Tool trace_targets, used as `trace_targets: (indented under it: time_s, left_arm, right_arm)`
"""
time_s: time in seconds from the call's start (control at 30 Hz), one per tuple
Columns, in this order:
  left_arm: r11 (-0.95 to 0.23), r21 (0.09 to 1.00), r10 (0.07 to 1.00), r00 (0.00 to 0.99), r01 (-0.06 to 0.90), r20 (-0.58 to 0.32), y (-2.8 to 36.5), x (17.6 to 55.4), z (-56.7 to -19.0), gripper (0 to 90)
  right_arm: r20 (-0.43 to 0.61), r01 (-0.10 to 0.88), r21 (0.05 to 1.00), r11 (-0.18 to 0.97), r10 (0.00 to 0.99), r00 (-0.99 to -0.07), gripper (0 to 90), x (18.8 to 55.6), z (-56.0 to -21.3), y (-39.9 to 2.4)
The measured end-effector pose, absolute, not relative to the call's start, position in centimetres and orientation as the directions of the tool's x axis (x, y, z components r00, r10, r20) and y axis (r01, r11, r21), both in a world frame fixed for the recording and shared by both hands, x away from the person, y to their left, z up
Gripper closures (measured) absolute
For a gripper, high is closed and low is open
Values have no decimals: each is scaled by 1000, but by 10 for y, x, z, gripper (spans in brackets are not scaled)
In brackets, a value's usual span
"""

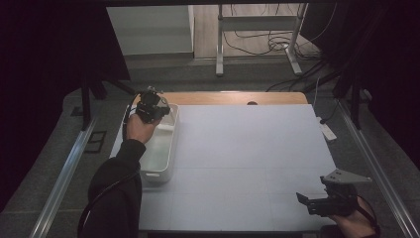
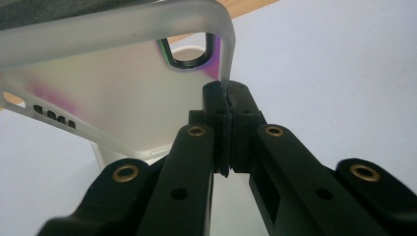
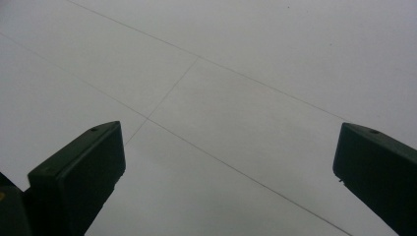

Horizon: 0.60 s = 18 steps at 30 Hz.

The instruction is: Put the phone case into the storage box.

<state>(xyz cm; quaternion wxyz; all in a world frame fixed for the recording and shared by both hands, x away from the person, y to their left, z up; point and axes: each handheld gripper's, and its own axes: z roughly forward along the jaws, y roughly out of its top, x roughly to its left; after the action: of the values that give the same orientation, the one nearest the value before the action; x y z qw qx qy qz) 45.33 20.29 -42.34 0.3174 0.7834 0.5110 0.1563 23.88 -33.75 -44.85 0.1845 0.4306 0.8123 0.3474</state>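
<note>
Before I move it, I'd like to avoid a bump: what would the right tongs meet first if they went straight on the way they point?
Probably the bare white table surface. The right tongs are open and angled down at it, with nothing between them and it; depth is hard to judge.

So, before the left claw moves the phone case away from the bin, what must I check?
1. Left claw shut on the phone case edge: ok.
2. Grip depth: only the thin rim is pinched, may slip: not ok.
3. Case lifted free of the white bin: cannot tell.
4. Right claw open and holding nothing: ok.
5. White table surface free for placing: ok.
</note>
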Motion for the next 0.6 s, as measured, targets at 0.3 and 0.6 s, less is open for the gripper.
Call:
trace_targets:
  time_s: [0.3, 0.6]
  left_arm:
    - [-266, 645, 909, 410, 716, -81, 200, 463, -433, 882]
    - [-271, 634, 914, 400, 724, -67, 196, 469, -442, 882]
  right_arm:
    - [-3, 571, 722, 392, 826, -564, 0, 239, -449, -337]
    - [-5, 569, 720, 396, 824, -567, 0, 239, -449, -337]
